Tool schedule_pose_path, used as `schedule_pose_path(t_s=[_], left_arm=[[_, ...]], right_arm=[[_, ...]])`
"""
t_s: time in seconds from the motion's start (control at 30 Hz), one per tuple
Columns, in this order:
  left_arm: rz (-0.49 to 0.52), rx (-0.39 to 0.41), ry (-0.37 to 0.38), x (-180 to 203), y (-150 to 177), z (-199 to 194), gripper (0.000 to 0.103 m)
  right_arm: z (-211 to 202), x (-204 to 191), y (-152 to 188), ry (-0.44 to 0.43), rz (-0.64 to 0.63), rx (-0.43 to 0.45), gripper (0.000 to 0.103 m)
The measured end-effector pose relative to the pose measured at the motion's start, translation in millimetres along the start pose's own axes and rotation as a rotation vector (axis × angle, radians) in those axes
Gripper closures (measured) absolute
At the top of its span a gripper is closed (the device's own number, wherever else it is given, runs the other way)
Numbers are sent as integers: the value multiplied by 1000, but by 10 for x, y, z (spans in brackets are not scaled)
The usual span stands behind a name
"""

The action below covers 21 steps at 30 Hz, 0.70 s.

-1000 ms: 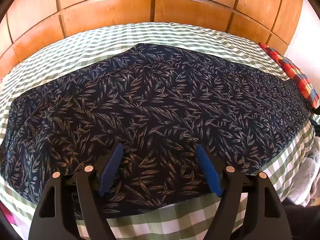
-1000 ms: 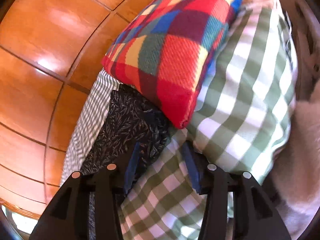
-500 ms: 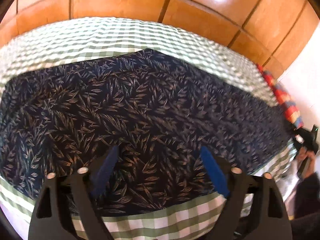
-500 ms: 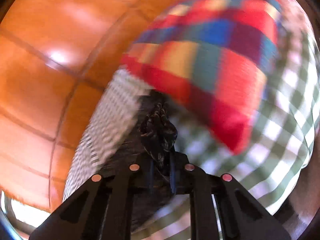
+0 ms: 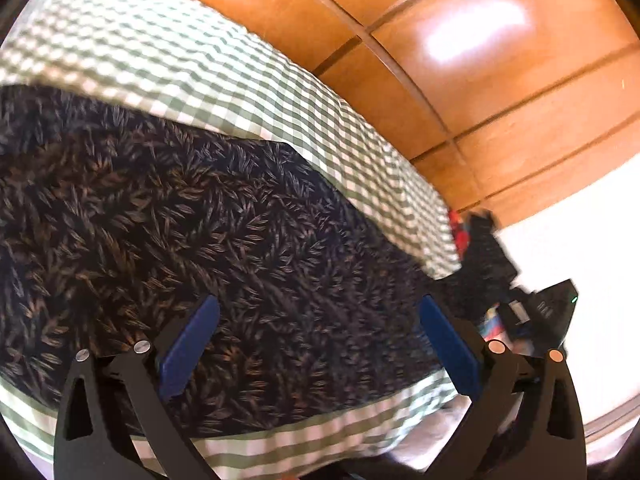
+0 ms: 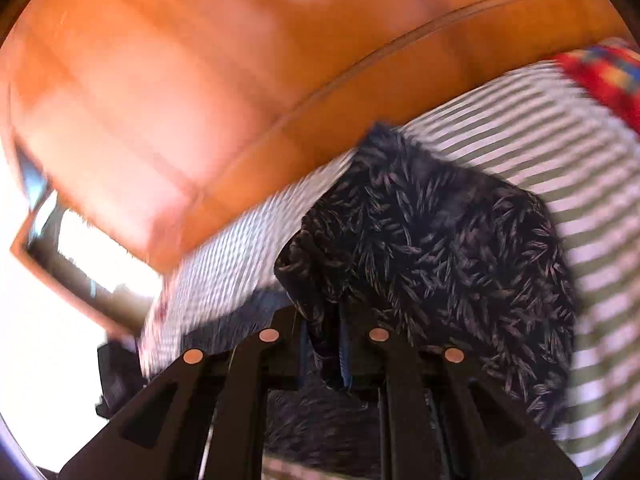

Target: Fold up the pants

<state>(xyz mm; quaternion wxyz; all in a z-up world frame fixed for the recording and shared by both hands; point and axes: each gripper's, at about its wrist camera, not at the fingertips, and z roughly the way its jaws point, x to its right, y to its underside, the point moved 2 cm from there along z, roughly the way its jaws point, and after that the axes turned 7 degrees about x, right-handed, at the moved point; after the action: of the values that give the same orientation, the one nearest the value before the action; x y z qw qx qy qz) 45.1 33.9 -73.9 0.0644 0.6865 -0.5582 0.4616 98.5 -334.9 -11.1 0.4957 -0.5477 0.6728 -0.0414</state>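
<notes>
Dark navy pants (image 5: 192,248) with a tan leaf print lie spread across a green-checked bed cover (image 5: 248,80). My left gripper (image 5: 316,344) hovers just above them near the bed's front edge, open, with its blue pads wide apart and nothing between them. In the right wrist view my right gripper (image 6: 326,344) is shut on a bunched end of the pants (image 6: 440,248), which rises off the cover and drapes back to the right. In the left wrist view the right gripper (image 5: 536,312) shows as a blurred black shape at the far right end of the pants.
Glossy wooden panels (image 5: 480,60) rise behind the bed. A red plaid blanket (image 6: 600,72) sits at the far right of the cover, also glimpsed as the blanket (image 5: 460,236) past the pants' end. A bright window (image 6: 80,248) shows at left.
My right gripper closed on the pants' end beside the plaid blanket and lifted it, swinging left. My left gripper stayed open and its view turned right along the pants.
</notes>
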Motion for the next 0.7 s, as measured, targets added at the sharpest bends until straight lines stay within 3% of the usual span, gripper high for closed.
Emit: schedule_pose_path(t_s=[0.13, 0.23, 0.37, 0.57, 0.7], left_arm=[[-78, -41, 74, -25, -18, 87, 8], [-88, -86, 94, 4, 12, 208, 9], [-105, -145, 140, 118, 21, 411, 11], [-72, -229, 121, 278, 128, 772, 11], [-62, -280, 81, 374, 162, 1049, 28]], right_arm=[[538, -374, 450, -11, -102, -160, 92], [695, -493, 782, 21, -197, -227, 92], [749, -476, 982, 59, -281, -250, 92], [551, -491, 1174, -5, -342, -269, 87], [370, -444, 1197, -64, -291, -272, 83]])
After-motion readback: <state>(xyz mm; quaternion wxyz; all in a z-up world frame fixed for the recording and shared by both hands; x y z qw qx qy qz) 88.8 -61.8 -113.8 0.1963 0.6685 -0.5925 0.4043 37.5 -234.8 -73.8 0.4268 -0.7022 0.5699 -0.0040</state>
